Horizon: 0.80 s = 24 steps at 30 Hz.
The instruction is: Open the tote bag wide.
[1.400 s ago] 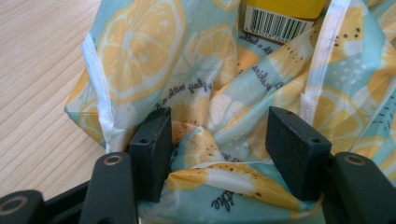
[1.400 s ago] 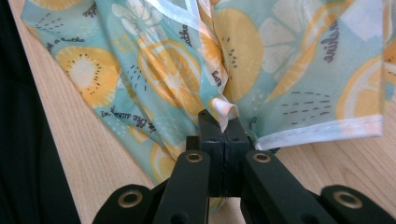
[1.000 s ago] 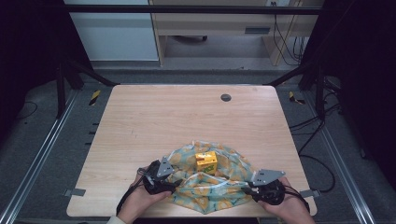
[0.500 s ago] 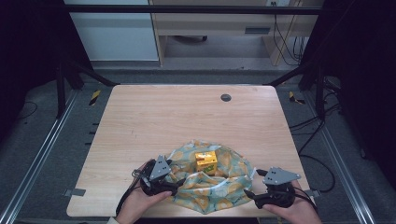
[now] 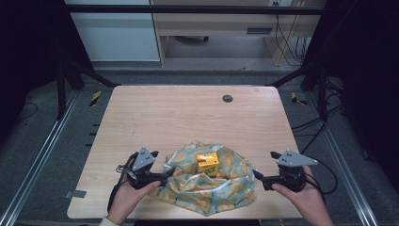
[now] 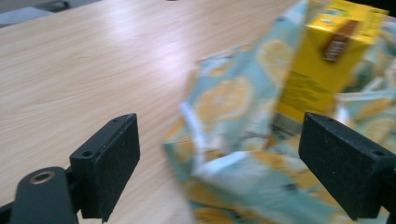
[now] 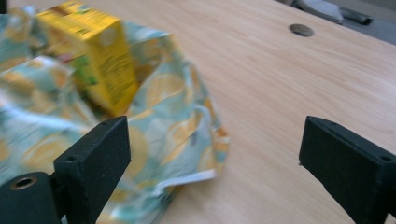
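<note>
Bare table [image 5: 179, 113] beyond the cloth [image 5: 207, 188] gives free passage; the upright yellow carton [image 5: 207, 162] on the cloth is the sole obstacle.

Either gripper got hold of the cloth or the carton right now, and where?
Nothing is held. Left gripper and right gripper have just been opening, jaws wide, off the cloth.

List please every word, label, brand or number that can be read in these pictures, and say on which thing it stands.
No text can be read.
Yellow carton: a brown label and fine print on its side, too blurred to read.
Lemon-print cloth: printed pattern, no words visible.
Table: no markings.
</note>
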Available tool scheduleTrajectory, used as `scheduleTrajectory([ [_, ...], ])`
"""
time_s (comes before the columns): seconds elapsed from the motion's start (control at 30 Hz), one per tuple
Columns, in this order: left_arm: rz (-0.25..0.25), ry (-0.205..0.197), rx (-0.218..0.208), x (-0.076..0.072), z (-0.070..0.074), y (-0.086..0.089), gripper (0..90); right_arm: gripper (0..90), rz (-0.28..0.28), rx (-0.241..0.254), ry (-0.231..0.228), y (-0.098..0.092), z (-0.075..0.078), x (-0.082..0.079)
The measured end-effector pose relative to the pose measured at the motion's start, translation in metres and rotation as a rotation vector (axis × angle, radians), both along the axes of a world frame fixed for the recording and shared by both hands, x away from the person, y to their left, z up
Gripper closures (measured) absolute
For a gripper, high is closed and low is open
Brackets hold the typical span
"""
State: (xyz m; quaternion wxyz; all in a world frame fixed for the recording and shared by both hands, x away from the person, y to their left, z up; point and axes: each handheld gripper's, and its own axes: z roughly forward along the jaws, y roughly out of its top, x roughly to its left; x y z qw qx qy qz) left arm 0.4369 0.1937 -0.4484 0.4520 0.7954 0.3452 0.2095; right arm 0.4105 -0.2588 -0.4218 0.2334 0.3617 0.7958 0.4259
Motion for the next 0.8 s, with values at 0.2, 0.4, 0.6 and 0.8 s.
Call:
scheduleTrajectory([
  [0.2, 0.109, 0.006, -0.002, 0.016, -0.002, 0.032, 12.3, 8.5, -0.123, 0.043, -0.004, -0.005, -0.002, 0.027],
  [0.4, 0.199, 0.011, 0.042, 0.031, -0.008, 0.058, 10.8, 7.4, -0.233, 0.075, 0.003, -0.013, -0.01, 0.049],
  [0.6, 0.271, 0.053, 0.048, 0.047, -0.019, 0.084, 8.4, 7.3, -0.303, 0.059, 0.061, -0.024, -0.033, 0.066],
  [0.8, 0.371, 0.125, 0.081, 0.054, -0.03, 0.102, 7.8, 9.5, -0.357, 0.045, 0.112, -0.037, -0.054, 0.069],
])
